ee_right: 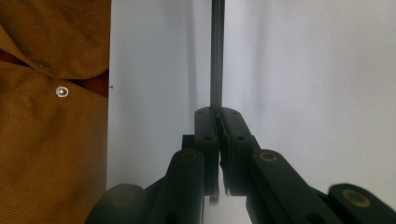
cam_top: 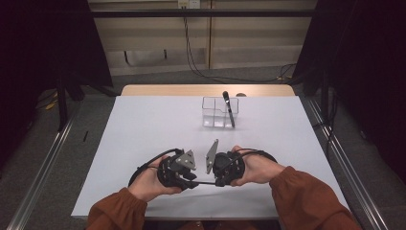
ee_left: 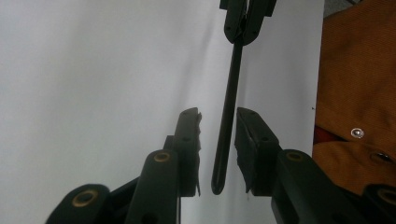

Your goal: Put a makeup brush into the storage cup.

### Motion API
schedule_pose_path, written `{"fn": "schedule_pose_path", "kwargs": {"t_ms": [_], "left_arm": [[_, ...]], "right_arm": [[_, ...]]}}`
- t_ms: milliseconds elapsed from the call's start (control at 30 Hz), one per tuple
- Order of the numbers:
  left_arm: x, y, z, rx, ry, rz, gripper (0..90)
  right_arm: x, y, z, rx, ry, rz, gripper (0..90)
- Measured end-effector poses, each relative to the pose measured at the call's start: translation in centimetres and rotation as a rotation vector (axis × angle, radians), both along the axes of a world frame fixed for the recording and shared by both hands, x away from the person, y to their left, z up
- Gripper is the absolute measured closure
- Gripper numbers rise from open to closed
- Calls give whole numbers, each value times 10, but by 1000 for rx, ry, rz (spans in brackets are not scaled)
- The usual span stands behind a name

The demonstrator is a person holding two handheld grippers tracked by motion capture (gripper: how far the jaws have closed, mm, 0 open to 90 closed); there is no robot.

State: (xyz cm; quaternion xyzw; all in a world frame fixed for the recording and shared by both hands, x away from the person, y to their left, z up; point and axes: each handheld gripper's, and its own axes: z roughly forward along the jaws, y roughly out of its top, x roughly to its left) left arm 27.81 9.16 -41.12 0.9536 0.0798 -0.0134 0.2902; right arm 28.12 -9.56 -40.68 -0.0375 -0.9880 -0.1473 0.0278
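White table (cam_top: 143, 129), dim room: a thin black rod (cam_top: 203, 182) passes hand to hand near the front edge.
Right gripper (ee_right: 217, 112) is clamped on one end. Left gripper (ee_left: 218, 140) brackets the free end, jaws apart, pads not yet touching. Next move, by judgement: close left squarely before right lets go. A clear bin (cam_top: 219, 113) stands beyond.

Clear plastic organizer box (cam_top: 214, 118) is sitting at the far side of my white tabletop (cam_top: 143, 139), divided into compartments. Black pen (cam_top: 228, 109) is standing tilted in its right compartment, top end sticking out above the rim. Bare wood strip of the table edge (cam_top: 158, 90) is showing beyond the white sheet. Black cables (cam_top: 194, 64) are hanging down the beige wall behind and trailing across the grey floor (cam_top: 43, 158). Dark curtains (cam_top: 43, 43) are flanking both sides.
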Motion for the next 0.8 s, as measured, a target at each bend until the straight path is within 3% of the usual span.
{"fn": "schedule_pose_path", "kwargs": {"t_ms": [267,533,800], "left_arm": [[0,-5,-4,1,34,-28,771],[2,-5,-5,-2,50,-21,805],[3,-6,-5,-9,44,-20,817]], "right_arm": [[-1,0,1,7,-3,9,867],[-1,1,0,7,-3,14,867],[0,-1,0,12,-14,13,865]]}}
